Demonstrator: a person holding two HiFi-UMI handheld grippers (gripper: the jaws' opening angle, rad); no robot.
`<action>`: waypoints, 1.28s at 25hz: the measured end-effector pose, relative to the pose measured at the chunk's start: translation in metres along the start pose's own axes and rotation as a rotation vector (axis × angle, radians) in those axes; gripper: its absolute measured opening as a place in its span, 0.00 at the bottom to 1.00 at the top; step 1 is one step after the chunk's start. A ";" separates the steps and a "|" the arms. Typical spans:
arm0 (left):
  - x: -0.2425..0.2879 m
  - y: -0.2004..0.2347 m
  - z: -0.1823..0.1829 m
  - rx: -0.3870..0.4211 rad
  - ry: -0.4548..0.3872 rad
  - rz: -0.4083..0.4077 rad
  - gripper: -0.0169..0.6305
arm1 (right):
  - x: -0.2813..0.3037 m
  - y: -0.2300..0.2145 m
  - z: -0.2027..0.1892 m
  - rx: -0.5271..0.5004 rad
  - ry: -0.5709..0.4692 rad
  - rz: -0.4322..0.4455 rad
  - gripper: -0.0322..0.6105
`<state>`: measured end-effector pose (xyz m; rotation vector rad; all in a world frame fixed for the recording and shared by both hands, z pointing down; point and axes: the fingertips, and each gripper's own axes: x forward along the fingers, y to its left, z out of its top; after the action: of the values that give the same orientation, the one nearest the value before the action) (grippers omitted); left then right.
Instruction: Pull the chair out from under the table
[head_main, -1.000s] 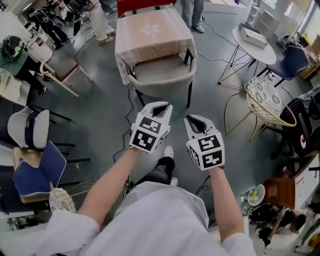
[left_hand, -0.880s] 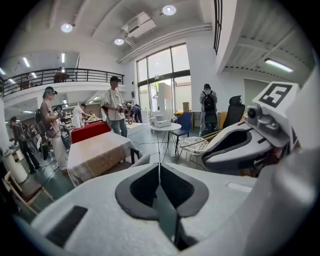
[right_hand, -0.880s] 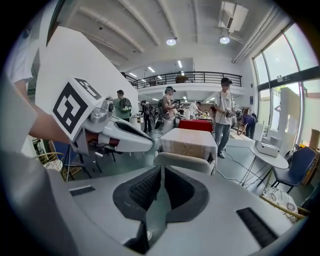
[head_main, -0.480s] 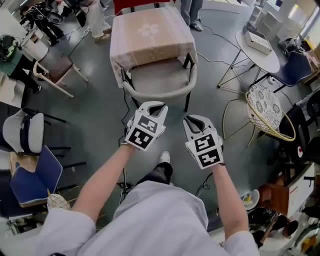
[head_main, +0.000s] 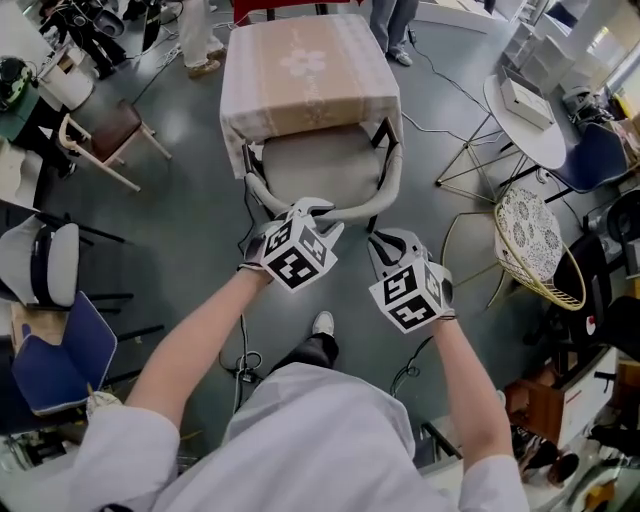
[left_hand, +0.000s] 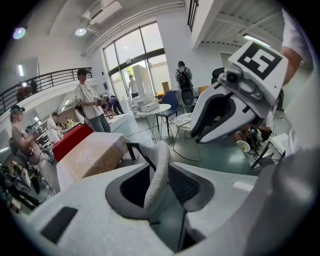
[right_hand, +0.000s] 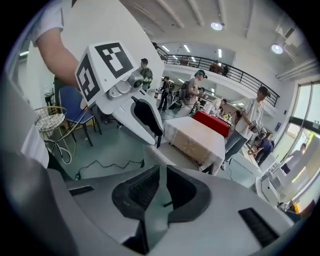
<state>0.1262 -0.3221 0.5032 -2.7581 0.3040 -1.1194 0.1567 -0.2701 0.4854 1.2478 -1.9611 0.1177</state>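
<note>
A grey chair (head_main: 325, 160) with a curved backrest (head_main: 375, 203) is tucked under the table (head_main: 305, 65), which has a beige cloth. My left gripper (head_main: 316, 212) is at the backrest's left part. In the left gripper view its jaws (left_hand: 162, 184) are opening, and the padded backrest edge (left_hand: 159, 162) stands between them, not pinched. My right gripper (head_main: 392, 243) is just short of the backrest's right part and is shut with nothing in it. In the right gripper view the chair (right_hand: 162, 156) lies just beyond the shut gripper (right_hand: 159, 192).
A round white table (head_main: 525, 115) and a wire chair (head_main: 535, 230) stand at the right. A wooden chair (head_main: 105, 135) and a blue chair (head_main: 55, 350) are at the left. Cables (head_main: 245, 355) trail on the floor by my feet. People (head_main: 395, 20) stand beyond the table.
Both grippers have moved forward and down to the chair's backrest and have rolled. The left jaws have parted and now straddle the backrest edge. The right jaws stay shut.
</note>
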 end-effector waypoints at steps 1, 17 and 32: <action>0.005 0.001 -0.004 0.012 0.015 -0.014 0.20 | 0.005 -0.003 0.000 -0.026 0.012 0.004 0.06; 0.056 0.001 -0.050 0.179 0.215 -0.214 0.36 | 0.075 -0.018 -0.031 -0.422 0.234 0.097 0.28; 0.077 -0.004 -0.073 0.279 0.302 -0.246 0.23 | 0.128 -0.015 -0.050 -0.726 0.327 0.231 0.30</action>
<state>0.1291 -0.3414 0.6074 -2.4263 -0.1566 -1.5114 0.1710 -0.3474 0.5994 0.4919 -1.6263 -0.2445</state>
